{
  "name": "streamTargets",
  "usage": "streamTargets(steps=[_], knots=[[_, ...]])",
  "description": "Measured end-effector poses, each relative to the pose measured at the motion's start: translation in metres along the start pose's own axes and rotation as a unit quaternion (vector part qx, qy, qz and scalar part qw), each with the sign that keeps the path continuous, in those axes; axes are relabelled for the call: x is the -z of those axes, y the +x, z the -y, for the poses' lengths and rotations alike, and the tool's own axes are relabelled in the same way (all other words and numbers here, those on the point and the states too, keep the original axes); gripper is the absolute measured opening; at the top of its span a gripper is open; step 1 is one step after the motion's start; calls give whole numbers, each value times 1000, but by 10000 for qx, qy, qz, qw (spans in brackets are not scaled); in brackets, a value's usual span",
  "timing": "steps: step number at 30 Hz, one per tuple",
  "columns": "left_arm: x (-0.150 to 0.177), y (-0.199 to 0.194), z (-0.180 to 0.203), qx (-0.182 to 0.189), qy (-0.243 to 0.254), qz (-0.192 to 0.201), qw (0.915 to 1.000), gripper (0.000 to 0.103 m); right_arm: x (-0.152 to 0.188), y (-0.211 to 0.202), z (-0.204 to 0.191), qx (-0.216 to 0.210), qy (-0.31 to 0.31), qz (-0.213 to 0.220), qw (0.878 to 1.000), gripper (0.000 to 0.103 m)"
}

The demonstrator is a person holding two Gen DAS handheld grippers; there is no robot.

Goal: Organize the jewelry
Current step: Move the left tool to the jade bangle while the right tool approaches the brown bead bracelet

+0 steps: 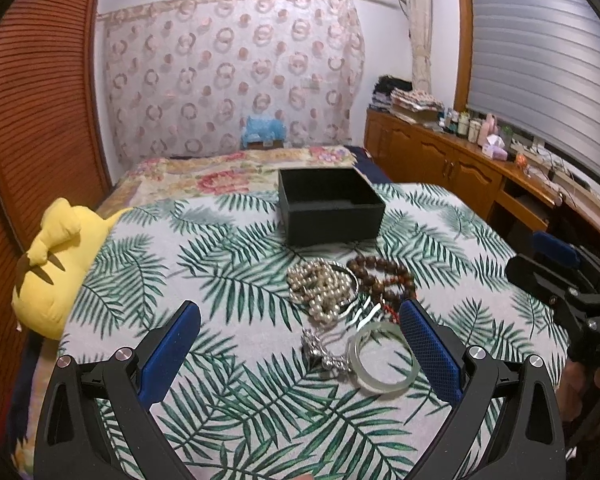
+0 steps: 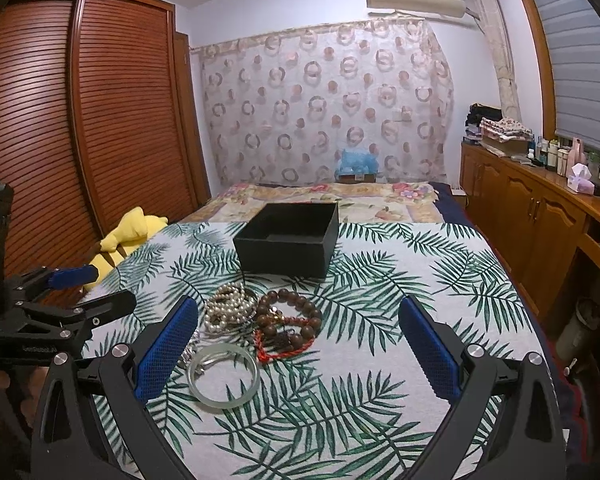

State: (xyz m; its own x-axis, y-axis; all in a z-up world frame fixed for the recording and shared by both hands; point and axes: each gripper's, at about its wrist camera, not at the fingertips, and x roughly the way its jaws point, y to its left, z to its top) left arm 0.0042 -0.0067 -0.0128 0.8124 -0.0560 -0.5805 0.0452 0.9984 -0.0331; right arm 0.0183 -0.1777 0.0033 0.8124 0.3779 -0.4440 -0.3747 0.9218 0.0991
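An open black box (image 1: pixel 330 206) (image 2: pixel 287 240) stands on the leaf-print cloth (image 1: pixel 220 248). In front of it lies a jewelry pile: a pearl strand (image 1: pixel 322 288) (image 2: pixel 230 306), a brown wooden bead bracelet (image 1: pixel 384 278) (image 2: pixel 290 312), a red cord (image 2: pixel 284 350), a pale green bangle (image 1: pixel 382 358) (image 2: pixel 224 376) and a silver piece (image 1: pixel 326 354). My left gripper (image 1: pixel 300 320) is open and empty, just short of the pile. My right gripper (image 2: pixel 300 316) is open and empty, with the pile between its fingers and to the left.
A yellow plush toy (image 1: pixel 56 264) (image 2: pixel 128 236) lies at the cloth's left edge. A wooden louvered wardrobe (image 2: pixel 80 120) stands left. A wooden cabinet (image 2: pixel 540 208) with bottles runs along the right. A floral bedspread (image 1: pixel 240 168) lies behind the box.
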Motion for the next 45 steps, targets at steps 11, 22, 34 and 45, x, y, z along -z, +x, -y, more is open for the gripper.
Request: streamTargets(steps=[11, 22, 34, 45], knots=[[13, 19, -4, 459, -75, -250, 9986, 95, 24, 18, 21, -102, -62, -330, 9994, 85], [25, 44, 17, 1077, 210, -759, 9911, 52, 43, 38, 29, -147, -172, -643, 9977, 78], [23, 72, 28, 1260, 464, -1135, 9844, 28, 50, 52, 23, -511, -301, -969, 9935, 58], [22, 97, 25, 1249, 595, -1445, 9798, 13, 48, 56, 22, -564, -418, -1089, 9916, 57]])
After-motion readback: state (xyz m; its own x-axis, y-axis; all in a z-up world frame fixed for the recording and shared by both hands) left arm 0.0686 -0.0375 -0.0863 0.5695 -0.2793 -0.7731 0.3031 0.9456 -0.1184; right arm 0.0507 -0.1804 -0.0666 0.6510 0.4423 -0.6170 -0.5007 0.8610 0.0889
